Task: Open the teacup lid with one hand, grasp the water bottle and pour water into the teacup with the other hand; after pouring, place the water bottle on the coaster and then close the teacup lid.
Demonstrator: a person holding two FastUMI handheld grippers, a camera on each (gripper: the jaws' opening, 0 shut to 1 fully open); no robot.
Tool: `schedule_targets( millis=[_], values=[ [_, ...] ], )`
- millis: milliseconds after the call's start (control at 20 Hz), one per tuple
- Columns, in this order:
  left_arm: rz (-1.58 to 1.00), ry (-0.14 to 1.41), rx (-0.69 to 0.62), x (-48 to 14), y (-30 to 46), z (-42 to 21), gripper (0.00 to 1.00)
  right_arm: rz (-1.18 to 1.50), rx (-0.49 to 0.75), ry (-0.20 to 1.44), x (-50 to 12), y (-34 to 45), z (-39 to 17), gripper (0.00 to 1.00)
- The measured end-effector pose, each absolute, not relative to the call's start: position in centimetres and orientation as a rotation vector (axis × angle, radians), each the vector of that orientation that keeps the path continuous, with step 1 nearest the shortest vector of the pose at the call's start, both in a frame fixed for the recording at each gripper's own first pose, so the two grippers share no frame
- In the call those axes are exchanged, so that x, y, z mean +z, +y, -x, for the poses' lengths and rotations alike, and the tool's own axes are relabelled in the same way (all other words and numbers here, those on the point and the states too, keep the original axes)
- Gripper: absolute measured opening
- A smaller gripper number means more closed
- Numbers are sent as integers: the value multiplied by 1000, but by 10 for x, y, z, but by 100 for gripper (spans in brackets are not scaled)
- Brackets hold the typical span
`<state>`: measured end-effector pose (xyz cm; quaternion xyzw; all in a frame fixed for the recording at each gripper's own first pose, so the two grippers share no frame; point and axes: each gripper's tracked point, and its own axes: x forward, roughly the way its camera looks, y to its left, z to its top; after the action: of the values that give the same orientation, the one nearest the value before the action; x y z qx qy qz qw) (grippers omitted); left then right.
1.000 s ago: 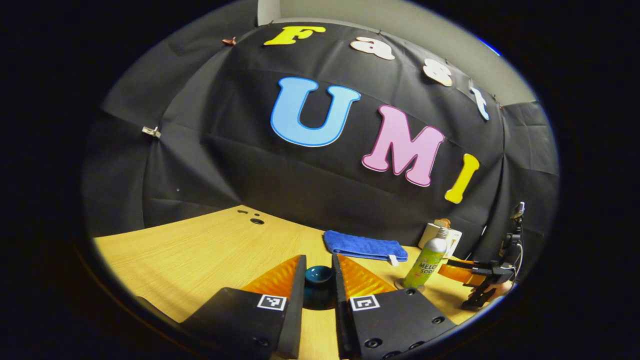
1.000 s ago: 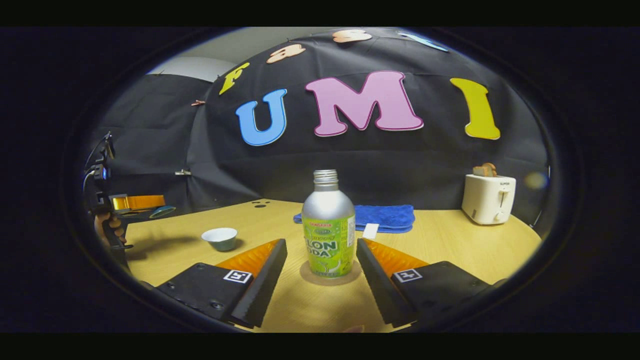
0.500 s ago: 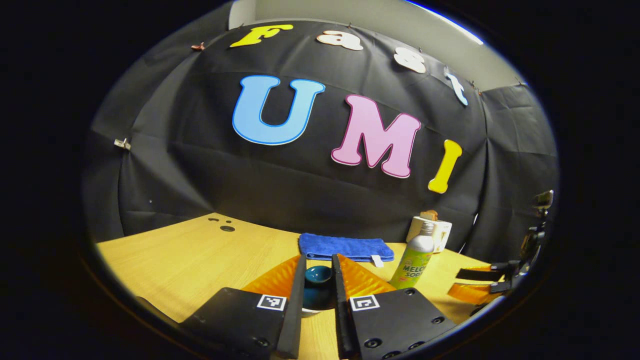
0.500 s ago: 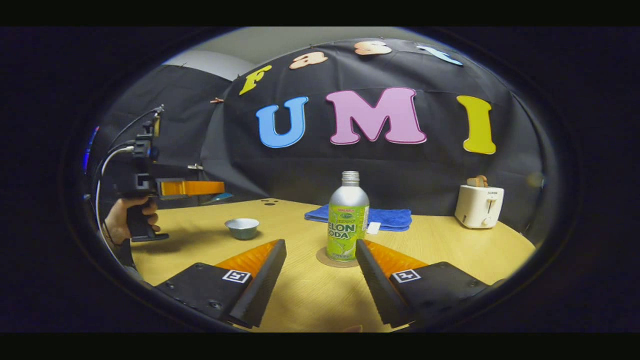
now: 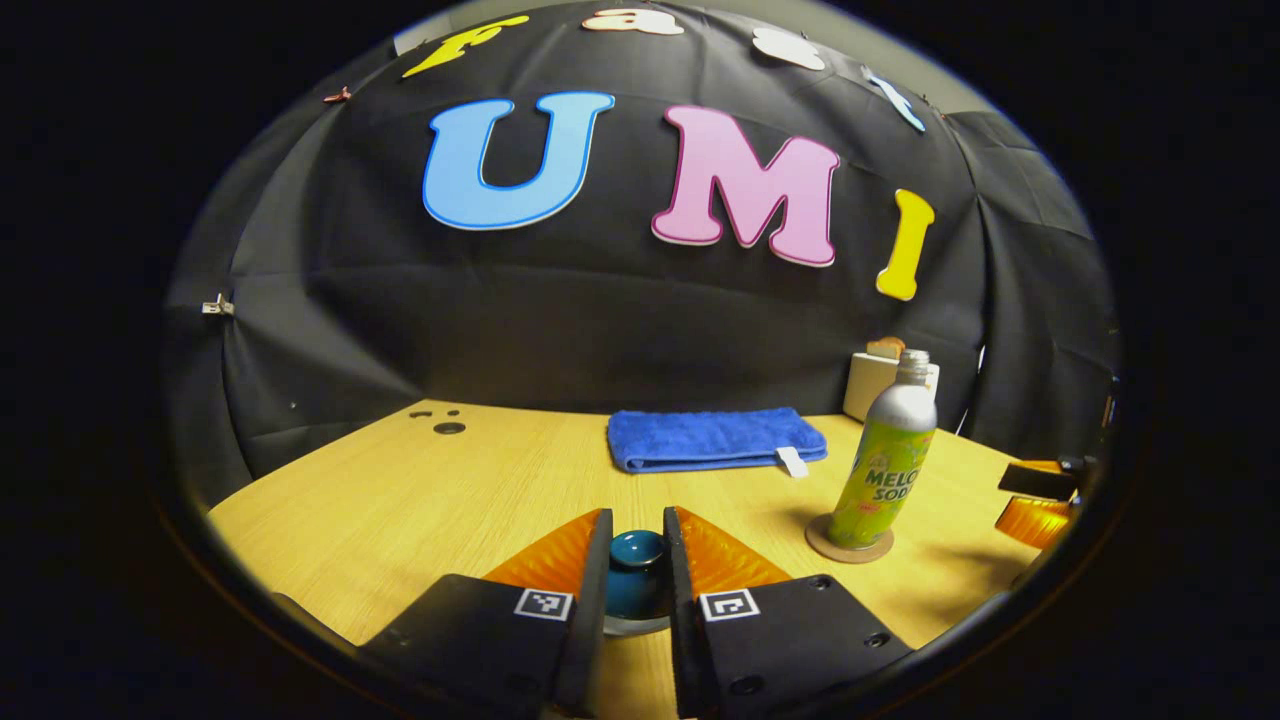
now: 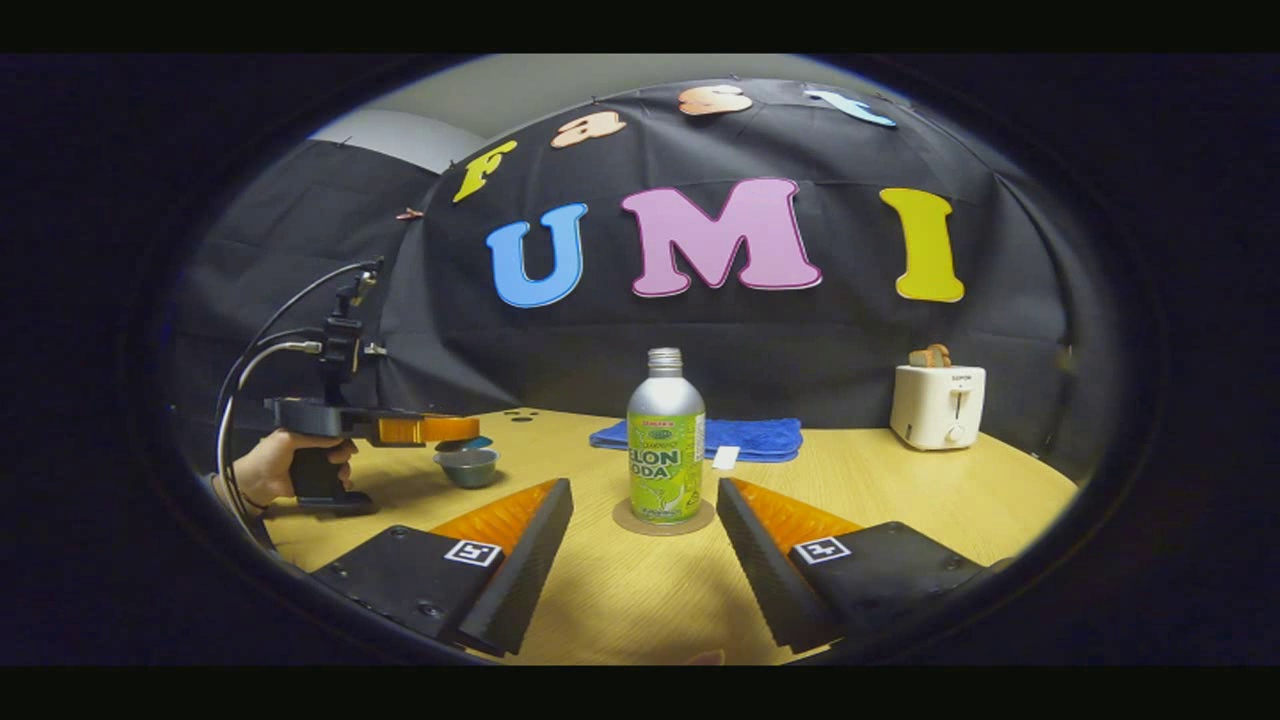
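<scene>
Left hand-held gripper [image 5: 636,575] low over the counter [image 5: 400,500], fingers [image 5: 590,590] closed against the knob of a dark teal lid [image 5: 637,562], one on each side. Beneath the lid, a pale rim, partly hidden. Farther back, a folded blue towel [image 5: 715,438] flat near the wall. To the right, a bottle [image 5: 885,450] upright on a round coaster [image 5: 850,540], with a toaster [image 5: 872,375] behind it. At the far right edge, the other hand-held gripper [image 5: 1040,495], partly cut off.
</scene>
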<state>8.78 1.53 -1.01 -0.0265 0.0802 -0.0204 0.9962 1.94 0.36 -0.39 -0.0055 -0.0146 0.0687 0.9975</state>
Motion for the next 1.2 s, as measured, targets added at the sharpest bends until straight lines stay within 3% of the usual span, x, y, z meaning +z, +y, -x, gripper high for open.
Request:
schedule_targets(
  millis=[400,450,550,900,1100,1200],
  values=[
    [-7,191,-6,-23,19,-94,32,11,149,-27,-3,6,-19,90],
    [-10,183,-6,-22,18,-95,36,10,149,-28,-4,6,-18,90],
    [-15,184,-6,-23,18,-95,32,10,149,-28,6,1,-17,90],
    [-39,168,14,-21,18,-93,38,10,151,-27,6,3,-16,90],
    [-51,175,17,-22,18,-89,49,10,151,-27,6,3,-16,90],
    [-40,164,35,-20,19,-82,64,10,151,-27,6,2,-16,90]
  ],
)
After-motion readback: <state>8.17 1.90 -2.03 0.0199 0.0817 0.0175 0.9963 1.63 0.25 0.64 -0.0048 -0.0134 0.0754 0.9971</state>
